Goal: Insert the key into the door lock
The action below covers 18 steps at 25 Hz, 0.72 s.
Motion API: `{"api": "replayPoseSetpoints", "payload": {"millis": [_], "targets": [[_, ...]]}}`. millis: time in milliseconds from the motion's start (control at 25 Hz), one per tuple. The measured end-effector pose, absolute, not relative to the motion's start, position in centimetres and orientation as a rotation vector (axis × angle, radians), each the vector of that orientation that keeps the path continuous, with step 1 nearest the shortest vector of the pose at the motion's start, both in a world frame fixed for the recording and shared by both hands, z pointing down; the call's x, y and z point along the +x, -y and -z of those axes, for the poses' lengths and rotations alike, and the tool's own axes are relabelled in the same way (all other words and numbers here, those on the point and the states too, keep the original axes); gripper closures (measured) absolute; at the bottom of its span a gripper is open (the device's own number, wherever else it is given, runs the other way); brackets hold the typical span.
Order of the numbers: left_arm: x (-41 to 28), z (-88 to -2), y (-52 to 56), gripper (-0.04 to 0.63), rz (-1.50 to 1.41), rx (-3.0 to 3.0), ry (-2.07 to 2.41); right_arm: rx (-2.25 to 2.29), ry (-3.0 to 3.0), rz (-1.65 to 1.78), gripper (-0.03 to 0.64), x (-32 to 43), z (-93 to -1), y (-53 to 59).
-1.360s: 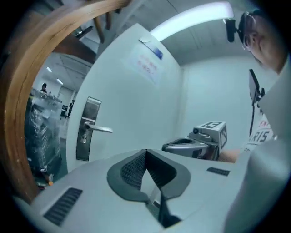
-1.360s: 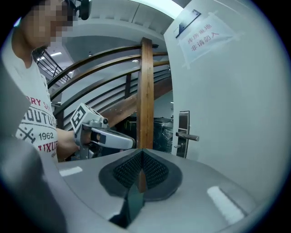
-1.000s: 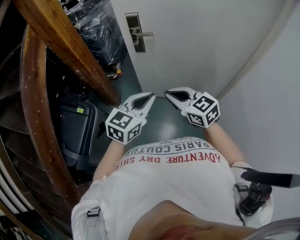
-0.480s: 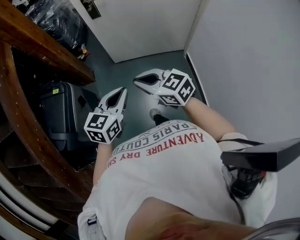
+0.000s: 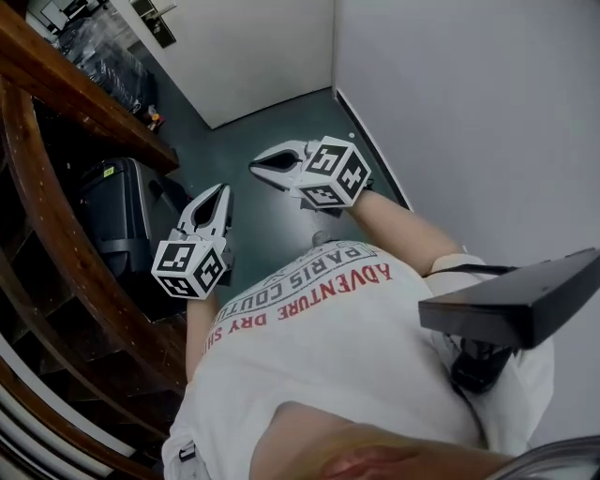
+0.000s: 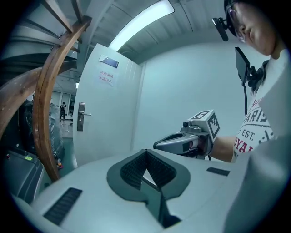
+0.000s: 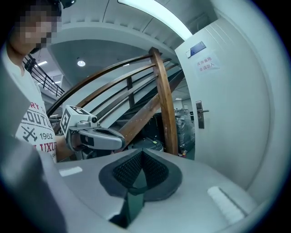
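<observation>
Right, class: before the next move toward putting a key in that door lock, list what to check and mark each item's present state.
1. Key held: not ok; left tongs and right tongs are shut, nothing between them.
2. Key in sight: not ok; none in any view.
3. Lock plate in view: ok, on the white door.
4. Keyhole found: cannot tell, too small.
5. Tongs at the lock: not ok; well short of it.

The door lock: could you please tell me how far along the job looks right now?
Done: nothing visible; the door lock sits far off on the white door. In hand: nothing; the left hand-held gripper and right hand-held gripper are both shut and empty. Left: getting a key (none shows), reaching the lock, inserting it.
</observation>
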<state>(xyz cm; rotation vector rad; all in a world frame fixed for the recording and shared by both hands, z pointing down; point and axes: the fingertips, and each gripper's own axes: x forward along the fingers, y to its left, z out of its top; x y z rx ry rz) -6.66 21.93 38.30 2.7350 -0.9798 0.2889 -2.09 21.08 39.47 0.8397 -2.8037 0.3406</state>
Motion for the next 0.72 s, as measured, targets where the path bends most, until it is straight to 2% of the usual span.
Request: {"api": "replayPoseSetpoints", "payload": {"millis": [720], "targets": [[-4.9, -37.2, -28.0, 0.594, -0.266, 2.746, 0.953, 0.855, 2.796, -0.320, 0.617, -0.7, -38.8, -27.3]]}}
